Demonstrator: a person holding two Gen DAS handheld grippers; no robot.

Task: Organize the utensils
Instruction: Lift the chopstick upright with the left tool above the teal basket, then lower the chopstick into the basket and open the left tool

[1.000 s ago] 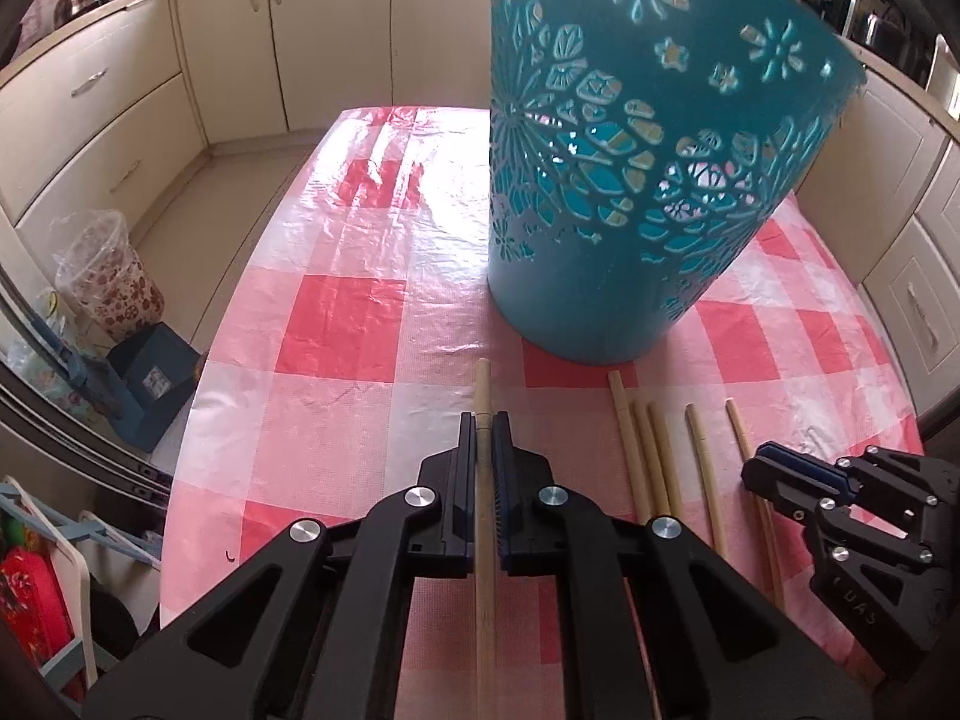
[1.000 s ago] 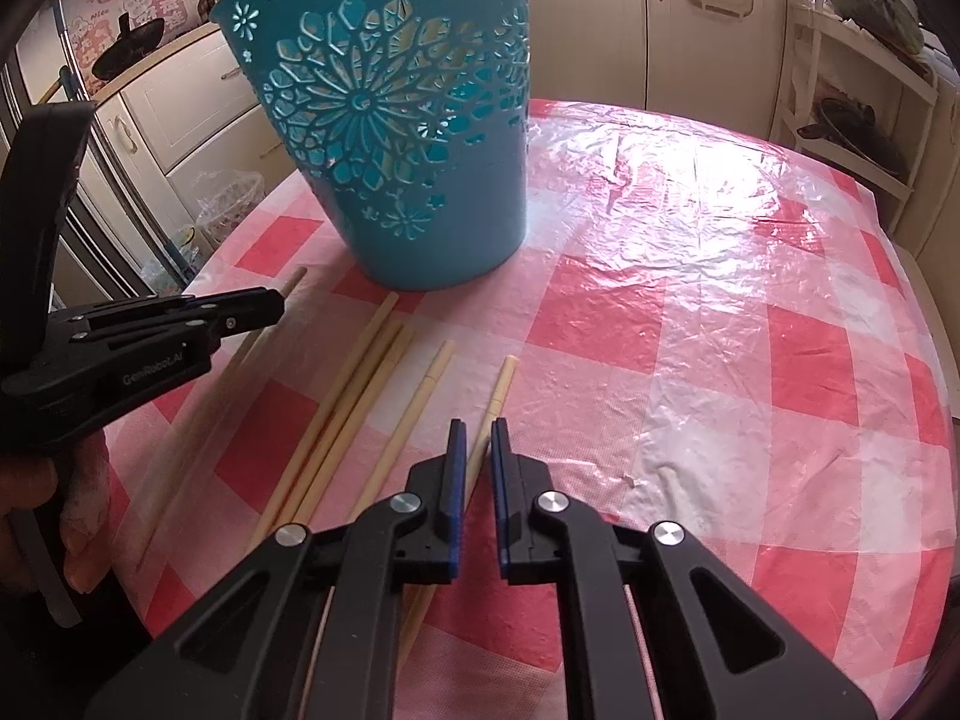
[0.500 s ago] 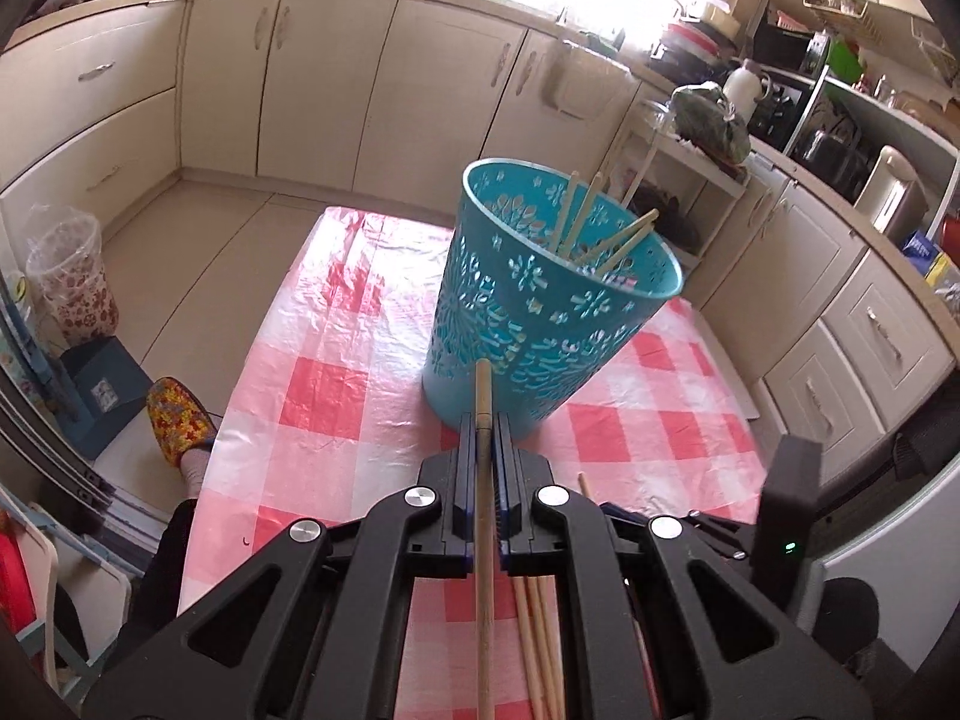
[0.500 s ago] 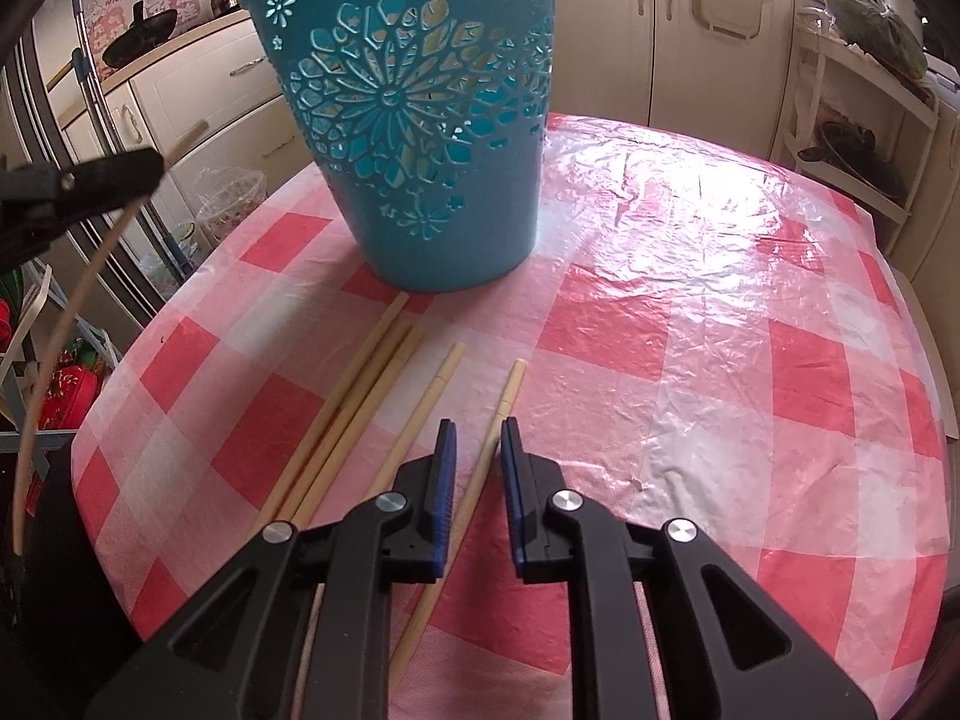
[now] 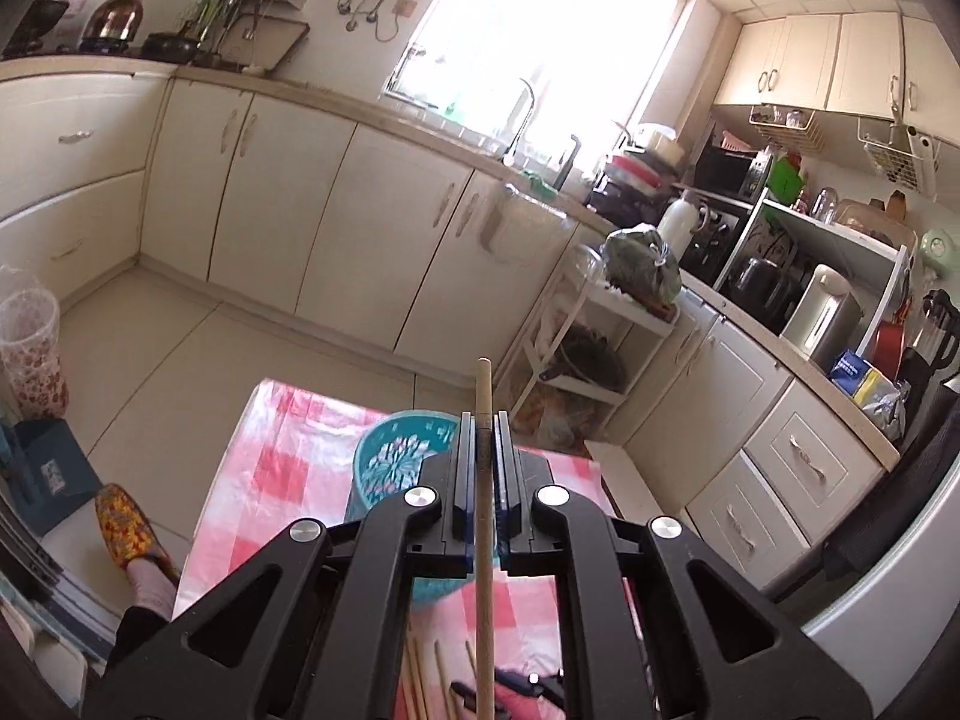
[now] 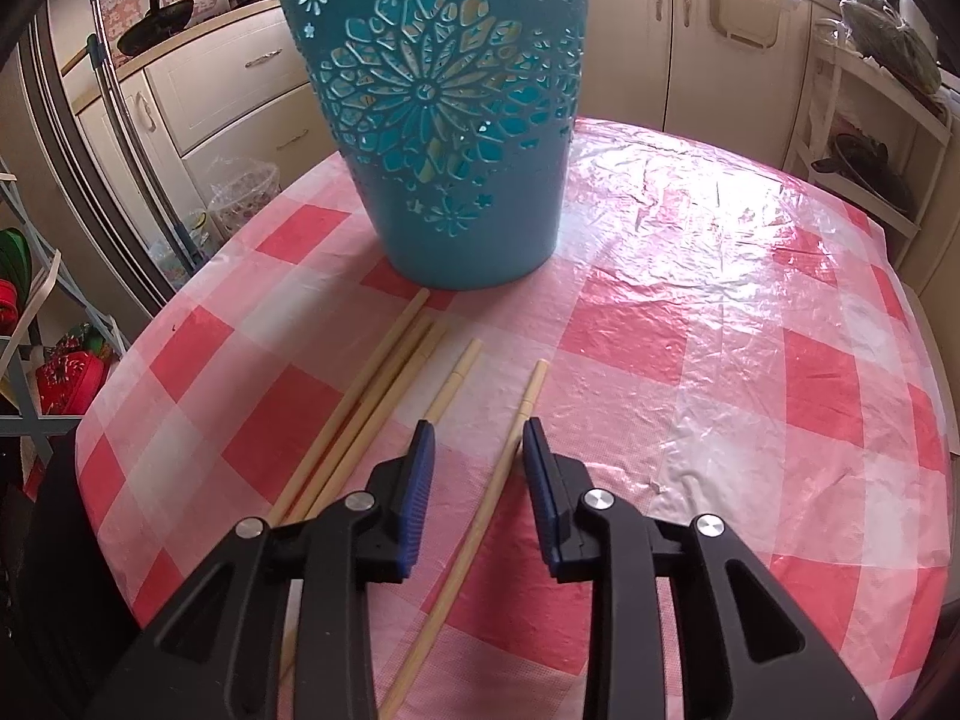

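Note:
My left gripper [image 5: 483,420] is shut on a wooden chopstick [image 5: 483,384] and holds it high above the table, over the teal cut-out basket [image 5: 390,456]. In the right wrist view the basket [image 6: 444,120] stands on the red-and-white checked tablecloth [image 6: 720,324]. Several chopsticks lie in front of it: a bundle of three [image 6: 372,396], a single one [image 6: 456,378], and another [image 6: 522,414]. My right gripper [image 6: 477,444] is open, low over the table, its jaws straddling that last chopstick.
Cream kitchen cabinets [image 5: 336,210] and a cluttered counter [image 5: 810,300] surround the table. A white rack [image 5: 594,336] stands beyond the table. A person's slippered foot [image 5: 129,522] is at the table's left. The table edge [image 6: 108,420] is near on the left.
My left gripper has risen far above the basket with the chopstick. My right gripper has opened wider and moved forward over a single chopstick.

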